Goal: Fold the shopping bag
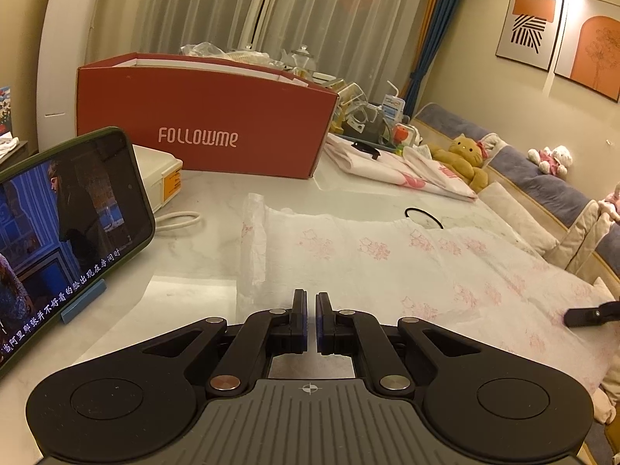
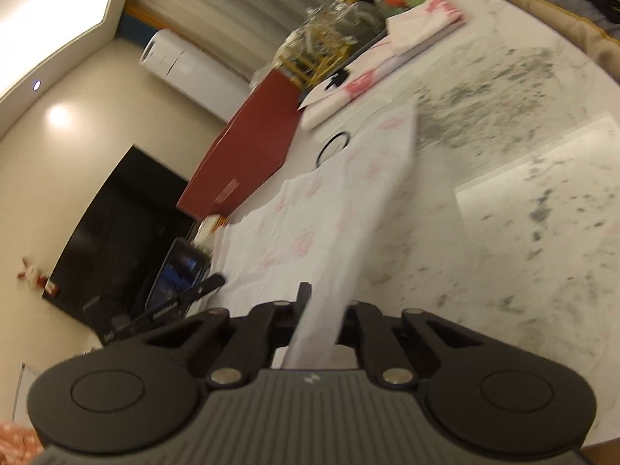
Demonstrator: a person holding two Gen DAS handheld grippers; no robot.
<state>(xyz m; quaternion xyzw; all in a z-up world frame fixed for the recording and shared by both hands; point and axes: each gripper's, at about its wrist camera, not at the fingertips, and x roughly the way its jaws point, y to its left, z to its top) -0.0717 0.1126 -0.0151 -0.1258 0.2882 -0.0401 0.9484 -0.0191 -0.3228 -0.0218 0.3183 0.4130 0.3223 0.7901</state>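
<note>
A white shopping bag (image 1: 387,267) with a pale pink print lies flat across the marble table (image 1: 201,193). In the left wrist view my left gripper (image 1: 311,302) sits at the bag's near edge, its jaws shut; no fabric shows between the pads. In the right wrist view my right gripper (image 2: 321,304) is shut on a strip of the shopping bag (image 2: 310,232), which rises off the marble table (image 2: 523,232) into the jaws. A dark tip of the right gripper (image 1: 593,314) shows at the bag's right end. The left gripper's fingers (image 2: 205,286) show beside the bag's far edge.
A red box (image 1: 209,124) marked FOLLOWME stands behind the bag. A phone (image 1: 66,232) playing video leans on a blue stand at the left. Folded pink-and-white cloth (image 1: 395,166), jars and clutter fill the back. A black ring (image 1: 422,215) lies by the bag. A sofa (image 1: 542,182) with plush toys is on the right.
</note>
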